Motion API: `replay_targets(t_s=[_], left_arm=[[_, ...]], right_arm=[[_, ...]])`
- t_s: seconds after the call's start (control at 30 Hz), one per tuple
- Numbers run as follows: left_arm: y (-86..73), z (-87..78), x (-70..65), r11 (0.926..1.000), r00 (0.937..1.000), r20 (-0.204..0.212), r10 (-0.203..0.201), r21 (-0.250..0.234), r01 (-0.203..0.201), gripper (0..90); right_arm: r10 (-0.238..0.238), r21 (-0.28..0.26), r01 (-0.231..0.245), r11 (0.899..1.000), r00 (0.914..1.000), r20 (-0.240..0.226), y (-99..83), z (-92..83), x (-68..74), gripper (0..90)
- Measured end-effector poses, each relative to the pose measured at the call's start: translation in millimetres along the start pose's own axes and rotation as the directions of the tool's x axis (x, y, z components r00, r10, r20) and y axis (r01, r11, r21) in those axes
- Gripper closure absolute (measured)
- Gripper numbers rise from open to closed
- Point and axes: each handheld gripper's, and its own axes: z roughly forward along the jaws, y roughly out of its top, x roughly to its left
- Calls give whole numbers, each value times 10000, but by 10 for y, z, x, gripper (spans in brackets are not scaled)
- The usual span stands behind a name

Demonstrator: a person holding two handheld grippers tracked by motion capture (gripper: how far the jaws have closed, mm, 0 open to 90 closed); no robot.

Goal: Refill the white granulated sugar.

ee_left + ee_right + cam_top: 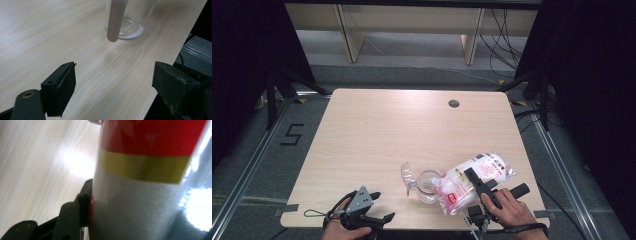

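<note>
Right claw (476, 186) clamped on a clear plastic bag (472, 181) of white contents, tilted over the open glass jar (428, 186) near the worktop's (377, 130) front edge. Left claw (374, 206), jaws apart, empty, rests beside the jar.

The table (377, 135) under me is pale wood-look laminate, smooth and matt, with a fine straight grain and a dark round grommet hole (454, 103) near its far edge. My right gripper (479, 187) is matt black plastic, and its pad presses on a plastic bag (474, 180) of glossy clear film; up close in my right gripper view that film (150, 195) throws bright glare, with shiny red and yellow printed bands over a whitish filling. The jar (428, 185) is clear glass or plastic, I cannot tell which, smooth and shiny. My left gripper (113, 82) has matt black jaws, slightly scuffed, with a brass-coloured rivet.
</note>
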Motion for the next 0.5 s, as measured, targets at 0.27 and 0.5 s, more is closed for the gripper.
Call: replay_targets(t_s=[0.27,0.5], left_arm=[[10,-9,-10,9997,9998,89,-151,-179,152,187],[8,-1,-18,9994,9997,109,-232,-238,235,187]], right_arm=[[-207,-35,207,9998,9997,-87,16,0,-17,537],[-180,-16,180,9998,9998,-108,17,0,-16,538]])
